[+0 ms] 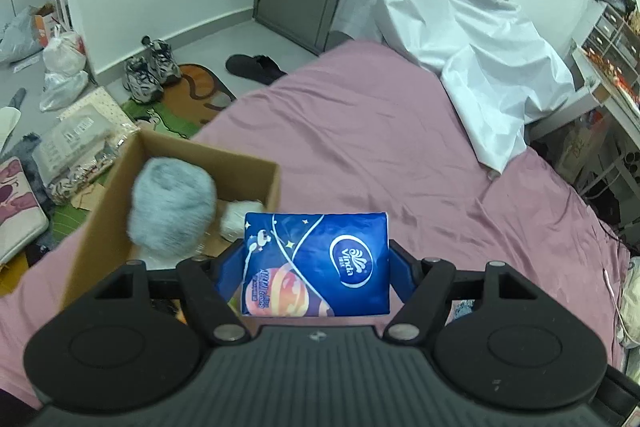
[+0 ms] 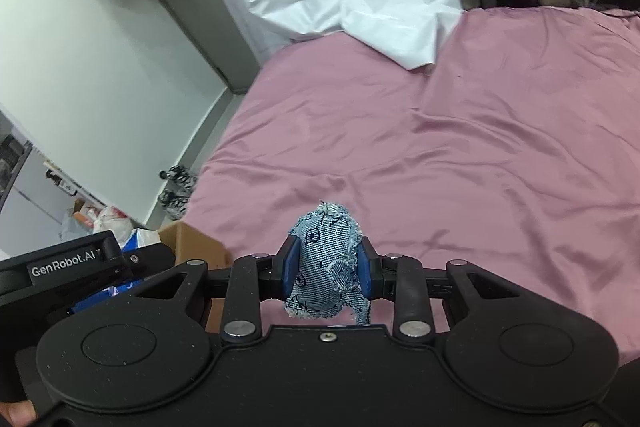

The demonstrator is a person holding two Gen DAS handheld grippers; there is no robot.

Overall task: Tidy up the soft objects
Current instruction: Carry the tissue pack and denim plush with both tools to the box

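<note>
My left gripper [image 1: 316,259] is shut on a blue tissue pack [image 1: 320,263] printed with a planet and a white logo, held above the pink bed [image 1: 360,147]. Just left of it stands an open cardboard box [image 1: 180,155] holding a fluffy grey-blue ball [image 1: 172,207] and a white soft item [image 1: 240,219]. In the right wrist view my right gripper [image 2: 328,267] is shut on a frayed denim soft toy [image 2: 328,263] over the pink bed [image 2: 440,147]. The left gripper's body [image 2: 64,271] and a corner of the box [image 2: 192,239] show at the lower left.
A crumpled white sheet [image 1: 480,47] lies at the bed's far end. Left of the bed, the floor holds sneakers [image 1: 152,71], a black slipper [image 1: 256,67], plastic bags [image 1: 64,67] and a green rug [image 1: 180,107]. White shelving [image 1: 612,67] stands to the right.
</note>
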